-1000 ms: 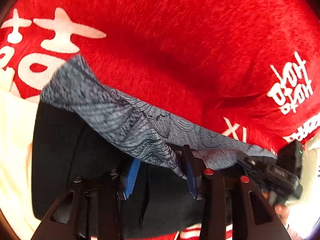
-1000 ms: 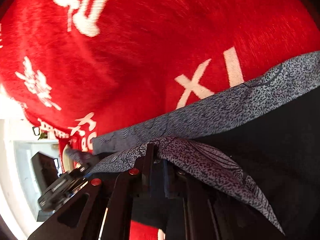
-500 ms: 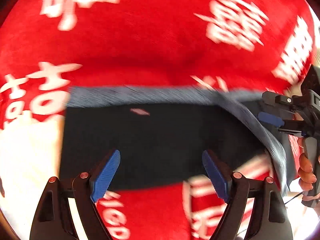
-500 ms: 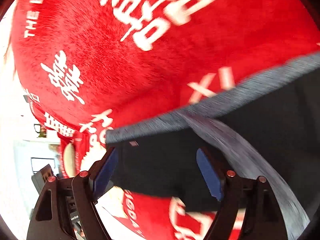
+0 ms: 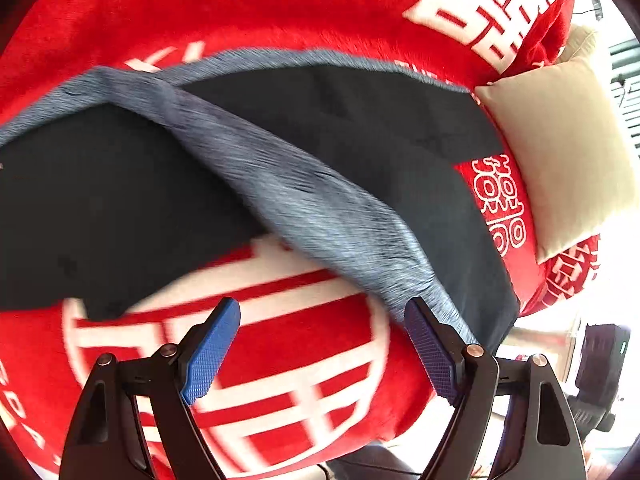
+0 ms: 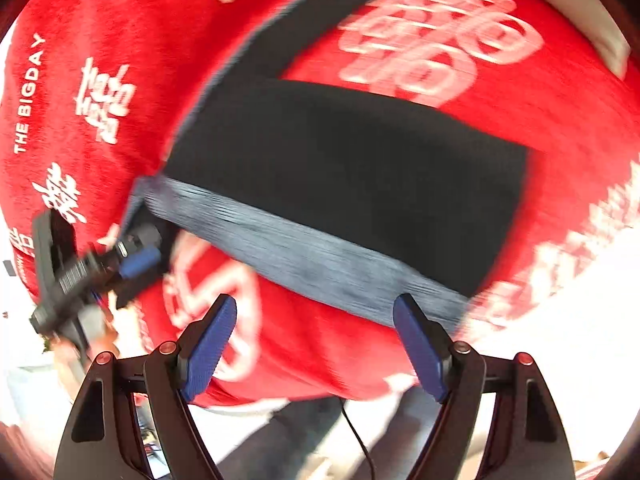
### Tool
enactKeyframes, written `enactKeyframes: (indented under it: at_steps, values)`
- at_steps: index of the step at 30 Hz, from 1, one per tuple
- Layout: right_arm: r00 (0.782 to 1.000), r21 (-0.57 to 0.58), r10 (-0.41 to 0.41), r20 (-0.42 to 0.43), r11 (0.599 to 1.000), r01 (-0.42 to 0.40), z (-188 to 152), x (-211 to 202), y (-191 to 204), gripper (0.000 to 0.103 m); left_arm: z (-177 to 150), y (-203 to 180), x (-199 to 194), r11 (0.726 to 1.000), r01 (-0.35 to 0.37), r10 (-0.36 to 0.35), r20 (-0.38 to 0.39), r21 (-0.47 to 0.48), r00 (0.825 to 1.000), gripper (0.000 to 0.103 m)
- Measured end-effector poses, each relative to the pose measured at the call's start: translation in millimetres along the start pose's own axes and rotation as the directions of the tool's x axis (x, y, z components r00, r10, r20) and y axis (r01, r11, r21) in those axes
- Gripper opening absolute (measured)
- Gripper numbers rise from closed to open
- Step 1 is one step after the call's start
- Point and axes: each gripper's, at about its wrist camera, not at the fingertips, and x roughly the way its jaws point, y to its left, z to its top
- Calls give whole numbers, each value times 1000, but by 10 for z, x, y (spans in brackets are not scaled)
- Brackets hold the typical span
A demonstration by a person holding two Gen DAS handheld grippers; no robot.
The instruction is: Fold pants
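Observation:
The black pants (image 5: 380,132) with a grey-blue patterned waistband (image 5: 304,200) lie folded on the red blanket (image 5: 280,8). In the right wrist view the pants (image 6: 352,160) lie flat with the waistband (image 6: 312,264) along their near edge. My left gripper (image 5: 322,344) is open and empty, just short of the waistband. My right gripper (image 6: 314,340) is open and empty, just short of the waistband's near edge. The left gripper also shows in the right wrist view (image 6: 120,264), at the pants' left corner.
A beige pillow (image 5: 560,152) lies at the right of the pants. The red blanket with white characters (image 6: 120,60) covers the whole surface. The blanket's front edge and a black cable (image 6: 356,436) show below the right gripper.
Both grippers let go of the waistband, opened and drew back. The waistband now lies down on the pants.

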Motion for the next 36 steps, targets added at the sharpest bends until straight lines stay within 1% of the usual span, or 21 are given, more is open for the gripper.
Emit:
enactKeyframes:
  at_steps: [2,3,4,6,10,12,14,15,16,17,18,19,21,22,23,27,29,31,35,36]
  values:
    - [1000,9,5,-22,1000,-5,-35,15,-257,83,8,-136,94,1000,-13,13,-1,-26,1000,85]
    - [999,20,15,-38,1000,-14,-51,44,-387,81,14,-196,150,999,-18,18,-4,-37,1000,85]
    - [999,28,22,-49,999,-21,-51,71,-485,76,13,-249,196,998,-28,28,-10,-51,1000,85]
    - [997,36,49,-66,998,-47,-64,122,-665,72,0,-257,246,997,-43,42,-17,-67,999,85]
    - [992,29,95,-79,995,-93,-74,196,-791,63,-8,-312,321,995,-64,62,-32,-72,998,85]
    - [987,38,137,-85,990,-135,-80,222,-808,57,-6,-320,346,995,-64,61,-42,-76,997,85]
    - [981,28,173,-87,985,-171,-76,264,-795,55,-6,-335,359,996,-50,47,-40,-70,998,85]
    - [978,22,186,-91,983,-185,-81,289,-768,41,-2,-353,372,997,-43,40,-40,-64,998,85]
    - [976,26,193,-101,981,-191,-88,306,-748,15,3,-368,385,998,-34,31,-42,-59,999,78]
    - [974,48,195,-118,980,-191,-86,338,-744,3,12,-385,398,998,-22,19,-47,-56,999,51]
    - [973,67,197,-123,979,-190,-99,330,-726,3,24,-402,432,998,16,-20,-70,-53,997,35]
    - [972,78,205,-115,977,-197,-92,299,-700,3,34,-418,454,998,39,-44,-87,-54,995,21]
    - [973,68,218,-81,975,-213,-42,132,-585,3,70,-468,412,998,51,-53,-75,-30,996,21]
    - [972,60,228,-63,973,-224,-5,39,-528,3,100,-502,357,998,62,-63,-66,-11,996,15]
    - [970,43,240,-36,970,-239,61,-101,-435,3,136,-534,277,997,76,-76,-52,7,996,13]
    - [965,-36,261,27,965,-260,405,-442,-136,3,385,-604,-111,992,121,-122,26,26,992,13]
    - [961,-72,272,45,961,-269,656,-559,-6,3,530,-625,-197,991,131,-132,44,25,990,13]
    - [961,-112,270,55,958,-263,964,-644,78,3,698,-649,-206,991,135,-136,53,21,989,13]
    - [967,-177,248,57,956,-235,1694,-675,198,3,1051,-746,-88,995,101,-101,81,10,992,13]
    - [968,-183,245,53,955,-232,1942,-653,196,3,1157,-772,-59,996,89,-89,97,5,991,13]
